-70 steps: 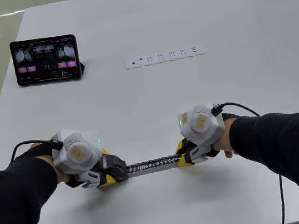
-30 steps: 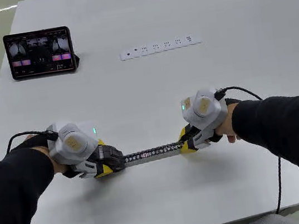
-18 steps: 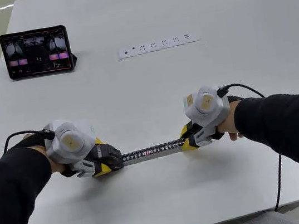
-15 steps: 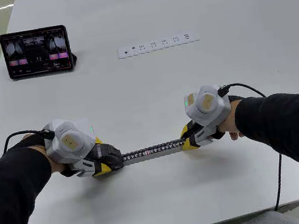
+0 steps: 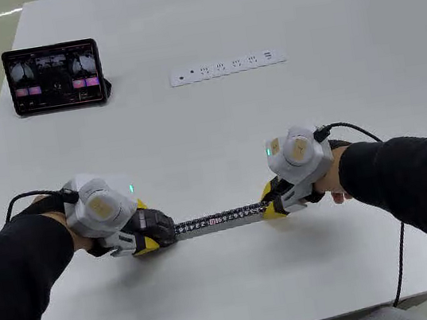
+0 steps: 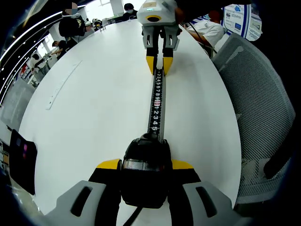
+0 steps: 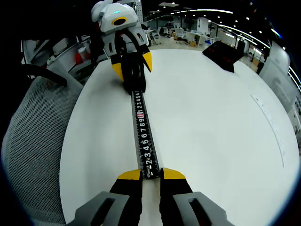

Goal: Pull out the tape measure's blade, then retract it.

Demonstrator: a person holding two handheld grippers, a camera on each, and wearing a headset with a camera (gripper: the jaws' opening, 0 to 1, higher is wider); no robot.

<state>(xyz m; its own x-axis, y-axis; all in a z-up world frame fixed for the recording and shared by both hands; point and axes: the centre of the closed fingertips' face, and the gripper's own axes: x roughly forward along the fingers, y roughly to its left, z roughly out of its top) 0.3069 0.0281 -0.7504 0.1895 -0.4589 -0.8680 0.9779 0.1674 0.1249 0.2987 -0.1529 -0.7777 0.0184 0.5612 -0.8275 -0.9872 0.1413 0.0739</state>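
The black tape measure case [image 5: 153,227] lies on the white table [image 5: 218,135], with my left gripper [image 5: 149,232] shut on it; in the left gripper view the case [image 6: 146,172] sits between the yellow-tipped jaws. Its numbered blade [image 5: 218,220] runs out to the right along the table. My right gripper [image 5: 269,206] is shut on the blade's end [image 7: 149,173], seen in the right gripper view [image 7: 150,181]. The blade [image 6: 156,101] shows about sixteen centimetres of markings between the two grippers. From the left gripper view the right gripper [image 6: 159,62] faces me.
A tablet [image 5: 55,76] with a lit screen stands at the far left of the table. A white power strip [image 5: 227,67] lies across the far middle. A mesh chair [image 6: 256,108] stands beside the table. A cable [image 5: 400,253] hangs off the table's front edge at right.
The blade has grown longer as my right gripper moved a little right, away from the case. The left gripper with the case has stayed about where it was.
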